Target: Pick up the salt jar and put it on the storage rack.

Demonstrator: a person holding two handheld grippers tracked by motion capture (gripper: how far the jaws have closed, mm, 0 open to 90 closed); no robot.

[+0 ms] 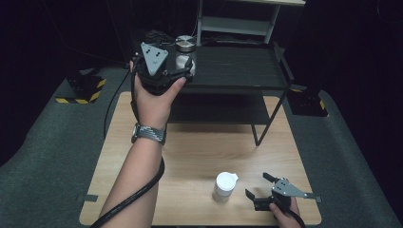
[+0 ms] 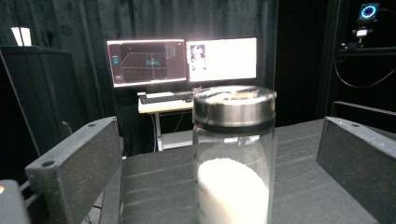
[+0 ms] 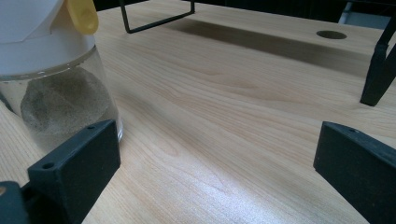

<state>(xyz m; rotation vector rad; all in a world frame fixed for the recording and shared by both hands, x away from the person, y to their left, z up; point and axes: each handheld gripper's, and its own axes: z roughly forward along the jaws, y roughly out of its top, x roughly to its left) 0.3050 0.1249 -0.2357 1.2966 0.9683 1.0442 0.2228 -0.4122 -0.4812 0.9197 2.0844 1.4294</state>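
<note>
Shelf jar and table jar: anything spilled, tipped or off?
Nothing stands out. The glass jar with the steel lid stands upright on the black shelf, white grains inside, between the open left gripper. The white-lidded jar stands upright on the wooden table beside the open right gripper. No spill.

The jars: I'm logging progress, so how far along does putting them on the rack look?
Looks done: a steel-lidded jar of white grains stands on the black rack's top shelf, between the open left gripper, untouched. In hand: nothing; the right gripper rests open on the table. Probably left: the white-capped jar beside it.
</note>
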